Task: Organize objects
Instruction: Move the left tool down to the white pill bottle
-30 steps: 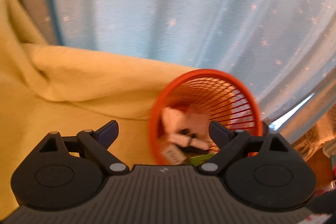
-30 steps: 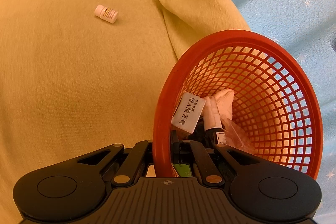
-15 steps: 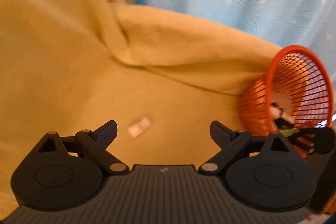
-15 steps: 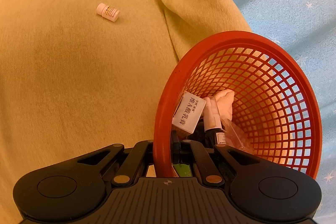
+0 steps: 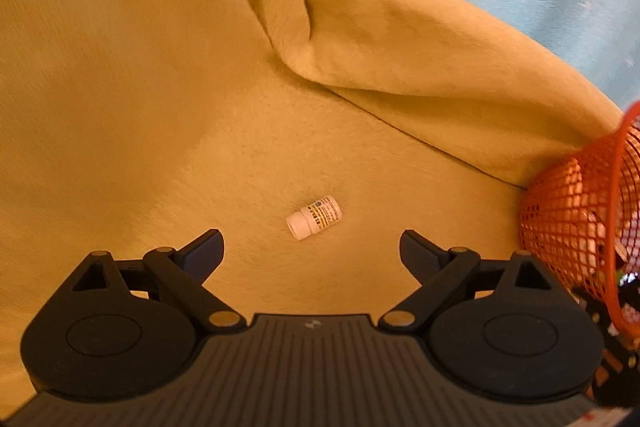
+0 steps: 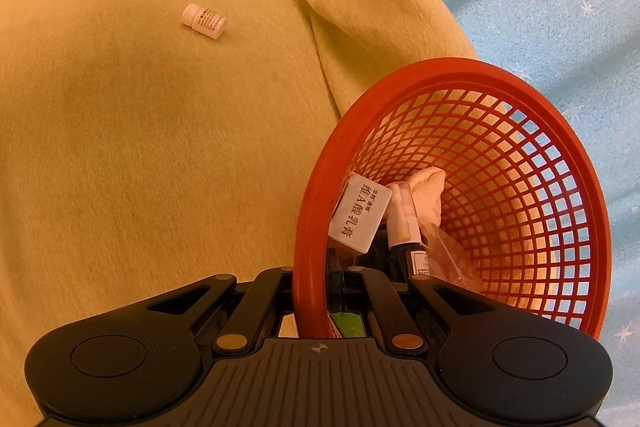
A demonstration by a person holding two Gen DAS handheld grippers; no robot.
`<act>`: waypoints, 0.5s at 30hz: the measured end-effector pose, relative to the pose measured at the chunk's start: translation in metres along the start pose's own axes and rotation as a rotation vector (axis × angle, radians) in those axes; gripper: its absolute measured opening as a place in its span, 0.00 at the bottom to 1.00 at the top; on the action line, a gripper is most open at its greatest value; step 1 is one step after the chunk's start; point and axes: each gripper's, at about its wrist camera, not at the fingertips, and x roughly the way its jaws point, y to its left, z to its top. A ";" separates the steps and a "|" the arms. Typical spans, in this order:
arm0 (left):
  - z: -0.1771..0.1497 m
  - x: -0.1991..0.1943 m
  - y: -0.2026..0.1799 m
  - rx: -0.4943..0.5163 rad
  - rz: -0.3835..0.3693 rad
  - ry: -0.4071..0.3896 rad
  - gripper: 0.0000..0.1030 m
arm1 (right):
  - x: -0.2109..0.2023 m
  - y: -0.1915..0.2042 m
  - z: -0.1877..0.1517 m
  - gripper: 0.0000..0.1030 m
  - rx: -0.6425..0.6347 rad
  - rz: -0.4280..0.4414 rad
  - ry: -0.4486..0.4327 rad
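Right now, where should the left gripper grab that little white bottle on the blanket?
Grip the bottle across its labelled body, not the narrower cap. It lies on its side on the yellow blanket, cap toward the left gripper, whose fingers are spread wide. Come from above, turned so the fingers close on the round sides.

A yellow blanket (image 5: 200, 87) covers the surface, bunched into a thick fold (image 5: 420, 67) at the far right. A small white pill bottle (image 5: 314, 217) lies on its side on the flat part. An orange mesh basket (image 6: 520, 155) sits tilted at the right edge.
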 end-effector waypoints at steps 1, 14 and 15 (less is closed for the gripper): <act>0.000 0.005 0.000 -0.014 -0.003 0.003 0.89 | 0.000 0.000 0.000 0.00 0.000 0.000 0.000; 0.002 0.071 -0.004 -0.111 0.021 0.009 0.71 | 0.001 0.001 -0.001 0.00 -0.009 0.003 -0.017; 0.002 0.076 -0.003 -0.116 0.017 0.012 0.71 | 0.001 0.000 -0.001 0.00 -0.006 0.004 -0.019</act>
